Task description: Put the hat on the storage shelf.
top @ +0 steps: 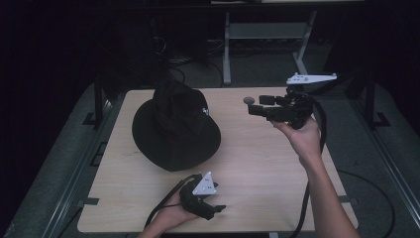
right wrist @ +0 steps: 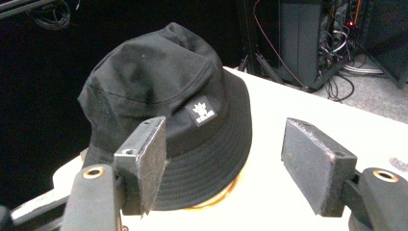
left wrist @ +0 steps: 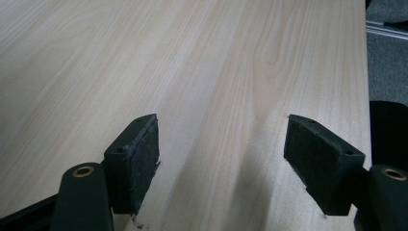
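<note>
A black bucket hat with a small white logo patch sits crown up on the left half of the wooden table. My right gripper is held above the table's far right part, to the right of the hat and pointing left at it, apart from it. In the right gripper view the hat lies ahead of the right gripper, whose jaws are open and empty. My left gripper rests near the front edge, pointing right. In its own view the left gripper is open over bare wood.
A small grey round mark lies on the table just past the right gripper's tips. A thin orange-yellow edge shows under the hat's brim. Cables and a metal stand are on the floor beyond the table's far edge.
</note>
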A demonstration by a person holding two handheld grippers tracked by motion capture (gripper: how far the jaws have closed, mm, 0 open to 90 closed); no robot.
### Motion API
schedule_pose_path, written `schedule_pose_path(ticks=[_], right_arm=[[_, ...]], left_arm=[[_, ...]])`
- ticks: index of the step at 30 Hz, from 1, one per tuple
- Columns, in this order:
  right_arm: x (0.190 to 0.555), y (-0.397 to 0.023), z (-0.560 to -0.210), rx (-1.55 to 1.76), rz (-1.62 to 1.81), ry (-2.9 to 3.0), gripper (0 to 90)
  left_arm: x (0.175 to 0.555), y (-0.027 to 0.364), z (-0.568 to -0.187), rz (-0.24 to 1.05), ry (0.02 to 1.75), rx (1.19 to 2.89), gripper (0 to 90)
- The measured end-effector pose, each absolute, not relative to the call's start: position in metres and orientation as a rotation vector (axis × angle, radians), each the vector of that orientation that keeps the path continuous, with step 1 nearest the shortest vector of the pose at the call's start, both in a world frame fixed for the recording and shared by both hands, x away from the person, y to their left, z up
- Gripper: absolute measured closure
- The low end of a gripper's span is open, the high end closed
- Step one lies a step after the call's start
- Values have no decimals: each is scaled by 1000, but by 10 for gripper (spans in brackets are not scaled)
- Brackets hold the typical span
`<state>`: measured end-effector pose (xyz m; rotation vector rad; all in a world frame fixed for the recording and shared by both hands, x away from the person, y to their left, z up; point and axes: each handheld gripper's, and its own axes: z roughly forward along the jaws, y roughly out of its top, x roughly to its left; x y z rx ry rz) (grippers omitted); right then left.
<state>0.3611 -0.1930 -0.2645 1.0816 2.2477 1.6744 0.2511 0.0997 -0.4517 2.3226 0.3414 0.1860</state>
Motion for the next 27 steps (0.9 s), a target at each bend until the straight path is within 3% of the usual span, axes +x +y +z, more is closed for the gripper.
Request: schedule_pose_path(ticks=[15,27], right_arm=[[343,-223,-285,1127,1645,2228,306],[325,-249,-325,1225,1658,2205,297]], left_arm=[[250,101,-452,200,349,2307,267],[249,105,-450,211,364,2294,267]])
